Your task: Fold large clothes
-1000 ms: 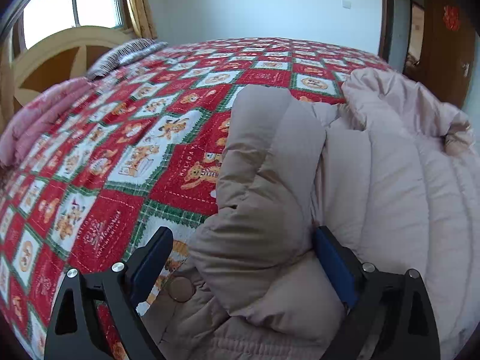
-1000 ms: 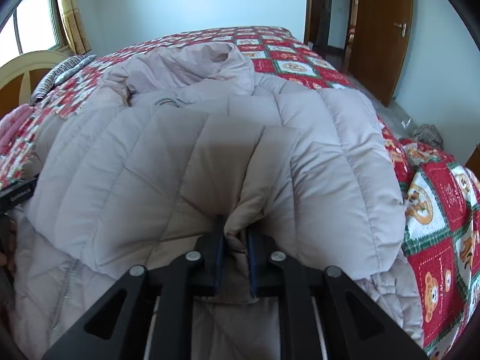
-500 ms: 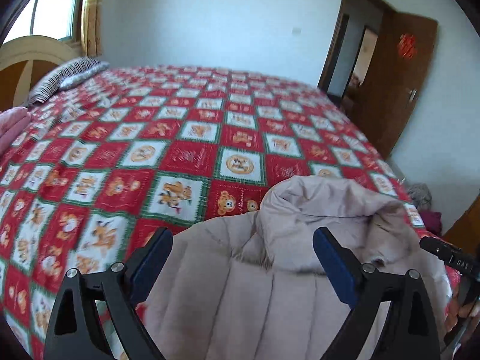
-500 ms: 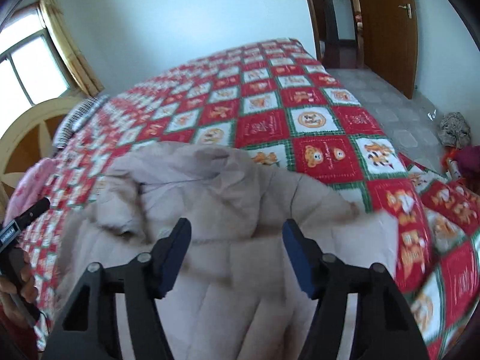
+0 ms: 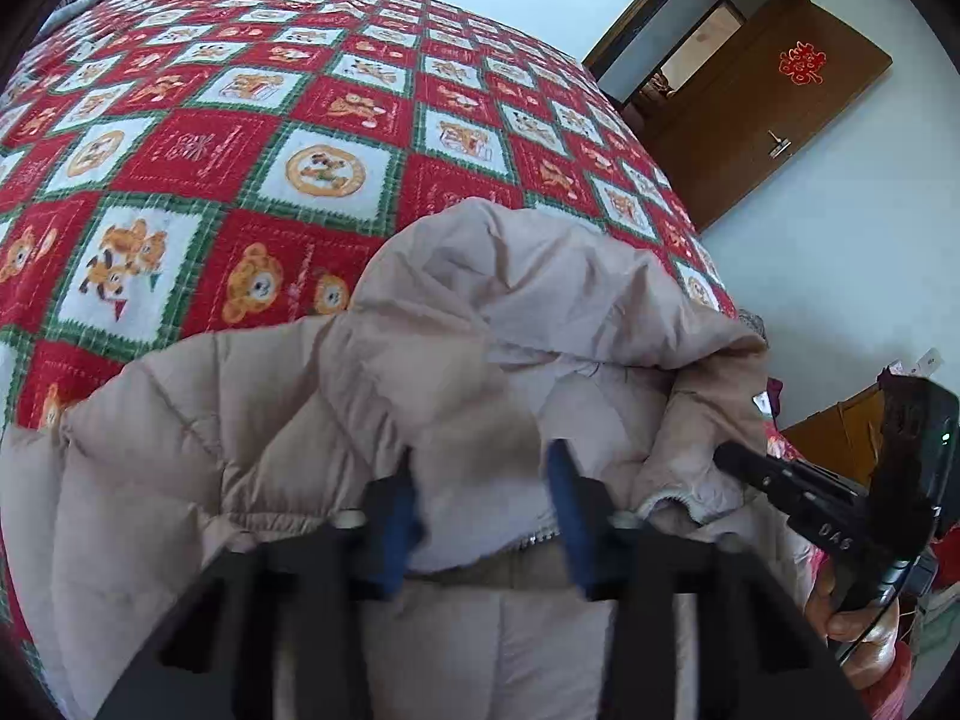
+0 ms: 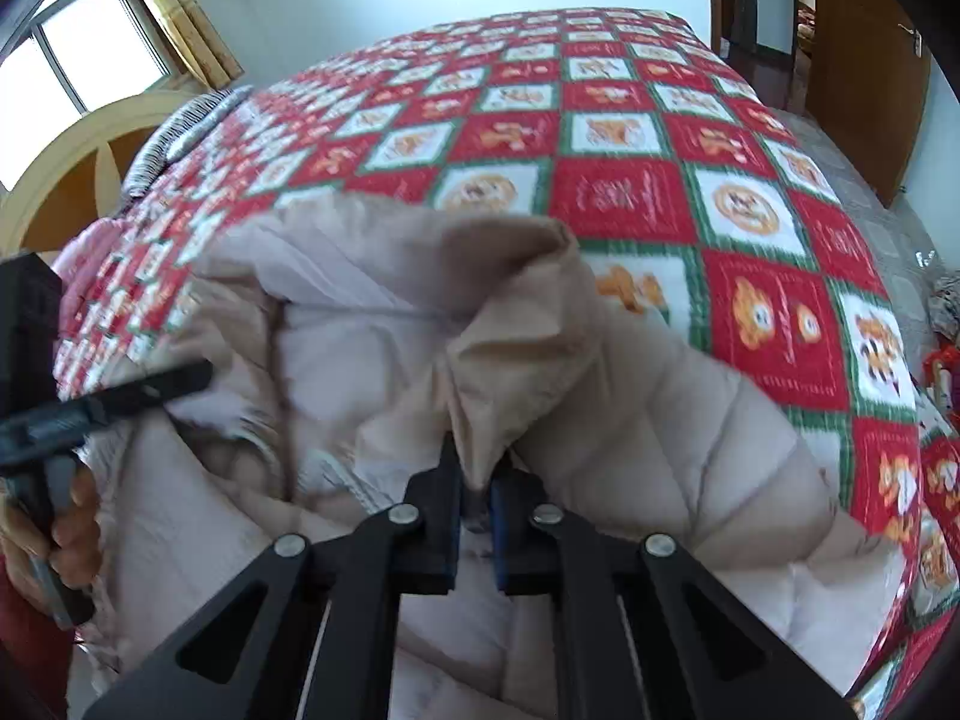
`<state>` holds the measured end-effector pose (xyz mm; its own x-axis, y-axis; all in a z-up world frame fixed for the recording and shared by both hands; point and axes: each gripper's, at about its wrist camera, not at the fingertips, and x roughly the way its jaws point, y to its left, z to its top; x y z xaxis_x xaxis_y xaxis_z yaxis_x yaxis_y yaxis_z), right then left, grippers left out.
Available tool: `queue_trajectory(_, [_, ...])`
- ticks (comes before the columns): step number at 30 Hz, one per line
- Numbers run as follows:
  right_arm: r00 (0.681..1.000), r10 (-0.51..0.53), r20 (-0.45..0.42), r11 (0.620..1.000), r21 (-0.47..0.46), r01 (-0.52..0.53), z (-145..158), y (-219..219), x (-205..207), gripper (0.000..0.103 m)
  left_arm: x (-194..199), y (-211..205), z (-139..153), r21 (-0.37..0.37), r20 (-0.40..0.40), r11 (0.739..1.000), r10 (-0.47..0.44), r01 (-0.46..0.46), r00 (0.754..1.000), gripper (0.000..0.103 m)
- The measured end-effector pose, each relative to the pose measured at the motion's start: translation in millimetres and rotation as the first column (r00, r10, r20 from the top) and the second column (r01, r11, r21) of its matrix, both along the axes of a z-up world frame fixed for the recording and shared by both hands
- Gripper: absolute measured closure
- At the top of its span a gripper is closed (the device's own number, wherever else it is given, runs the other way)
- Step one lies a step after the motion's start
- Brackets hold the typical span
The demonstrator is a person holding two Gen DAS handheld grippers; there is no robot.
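A beige quilted puffer jacket [image 5: 300, 420] lies on the bed, its hood [image 5: 528, 276] bunched at the far side; it also shows in the right wrist view [image 6: 660, 420]. My left gripper [image 5: 486, 504] has its blue pads partly closed around a thick fold of the jacket near the zipper. My right gripper [image 6: 477, 492] is shut on a pinch of jacket fabric by the hood edge. Each gripper shows at the side of the other's view: the right one in the left wrist view [image 5: 828, 498], the left one in the right wrist view [image 6: 90, 408].
The bed carries a red, green and white teddy-bear quilt [image 5: 252, 138]. A brown door [image 5: 768, 114] stands at the right. A cream headboard [image 6: 72, 180], striped pillow [image 6: 174, 138] and window [image 6: 90, 48] are at the left. Clutter lies on the floor [image 6: 948, 300].
Both grippers were open above the jacket half a second ago. Now they have dropped onto it near the hood; the right has shut on fabric and the left has closed in on a fold.
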<state>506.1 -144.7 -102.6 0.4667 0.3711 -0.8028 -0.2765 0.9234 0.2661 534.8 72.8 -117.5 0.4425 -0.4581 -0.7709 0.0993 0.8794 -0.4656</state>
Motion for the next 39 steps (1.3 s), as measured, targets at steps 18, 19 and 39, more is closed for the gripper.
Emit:
queue_trajectory(18, [0.976, -0.141, -0.165, 0.938, 0.292, 0.185, 4, -21, -5, 0.093, 9, -1, 25, 0.130, -0.033, 0.991, 0.034, -0.030, 0.999, 0.083])
queue_trajectory(19, [0.973, -0.156, -0.169, 0.949, 0.247, 0.195, -5, -21, -6, 0.093, 7, 0, 19, 0.168, -0.034, 0.985, 0.041, -0.034, 0.999, 0.083])
queue_trajectory(39, [0.950, -0.225, 0.216, 0.974, 0.023, 0.225, 66, -35, 0, 0.052, 25, 41, 90, 0.200, 0.277, 0.965, 0.108, -0.167, 0.955, 0.010])
